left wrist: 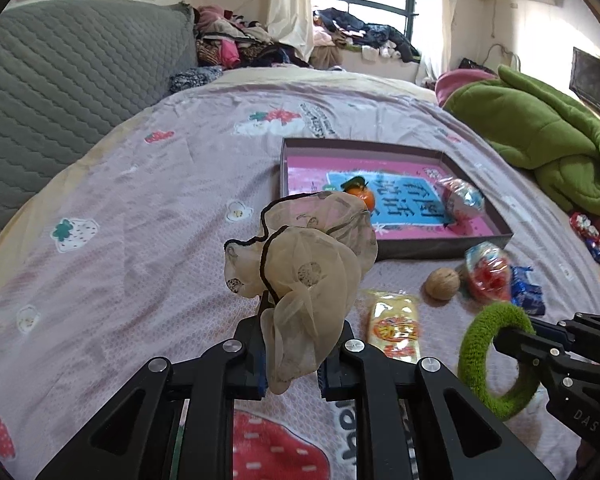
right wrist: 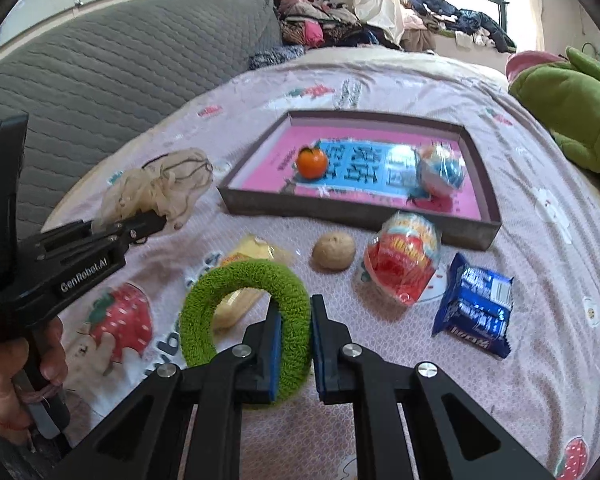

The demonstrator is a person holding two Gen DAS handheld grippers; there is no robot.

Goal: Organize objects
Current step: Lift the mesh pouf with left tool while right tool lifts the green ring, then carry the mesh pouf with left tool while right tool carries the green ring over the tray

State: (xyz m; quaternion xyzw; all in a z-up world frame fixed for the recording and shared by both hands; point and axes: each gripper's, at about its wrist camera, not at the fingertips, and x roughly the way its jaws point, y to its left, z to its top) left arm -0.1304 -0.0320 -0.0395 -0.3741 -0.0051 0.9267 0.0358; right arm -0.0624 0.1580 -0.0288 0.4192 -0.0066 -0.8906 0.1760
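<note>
My left gripper (left wrist: 291, 344) is shut on a sheer beige scarf (left wrist: 312, 256) with a dark cord edge, which bunches up above its fingers, lifted off the bed. That scarf (right wrist: 160, 188) and the left gripper (right wrist: 156, 220) also show at the left of the right wrist view. My right gripper (right wrist: 296, 332) is shut on a fuzzy green ring (right wrist: 248, 312), pinching its right side; the ring (left wrist: 496, 360) hangs at the lower right of the left wrist view. Beyond lies a shallow box (right wrist: 476, 184) with a pink and blue printed floor, holding an orange (right wrist: 311, 163) and a wrapped snack (right wrist: 440, 170).
On the strawberry-print bedsheet (left wrist: 140, 216) lie a walnut (right wrist: 334, 251), a yellow snack pack (left wrist: 394, 326), a red wrapped cup (right wrist: 404, 264) and a blue biscuit pack (right wrist: 478, 306). A green blanket (left wrist: 548, 136) is heaped at right, a grey headboard (left wrist: 60, 72) at left.
</note>
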